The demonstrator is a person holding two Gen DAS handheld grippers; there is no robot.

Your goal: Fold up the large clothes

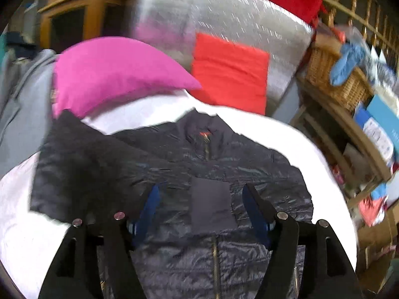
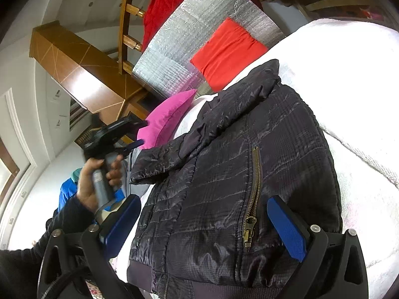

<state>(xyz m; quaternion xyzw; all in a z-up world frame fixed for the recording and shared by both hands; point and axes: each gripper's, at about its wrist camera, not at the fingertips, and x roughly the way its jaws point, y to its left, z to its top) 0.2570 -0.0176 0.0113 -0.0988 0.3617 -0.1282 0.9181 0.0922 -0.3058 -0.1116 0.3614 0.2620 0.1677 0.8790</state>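
Observation:
A dark quilted jacket [image 1: 224,154] lies front-up on a white bed cover [image 1: 286,134], its brass zip running down the middle. One sleeve is folded across the chest, and its cuff [image 1: 210,201] rests between the blue pads of my left gripper [image 1: 202,199], which is open and does not press on it. The right wrist view shows the jacket [image 2: 224,174] from the side with its pocket zip [image 2: 251,199]. My right gripper [image 2: 203,224] is open over the hem. A hand holds the left gripper [image 2: 144,132] above the jacket's far side.
A pink pillow [image 1: 112,72] and a red cushion [image 1: 229,72] lie behind the collar, against a silver foil sheet [image 1: 224,12]. Wicker baskets [image 1: 331,74] and cluttered shelves stand to the right. A wooden cabinet [image 2: 82,69] and a chair [image 2: 129,12] stand beyond the bed.

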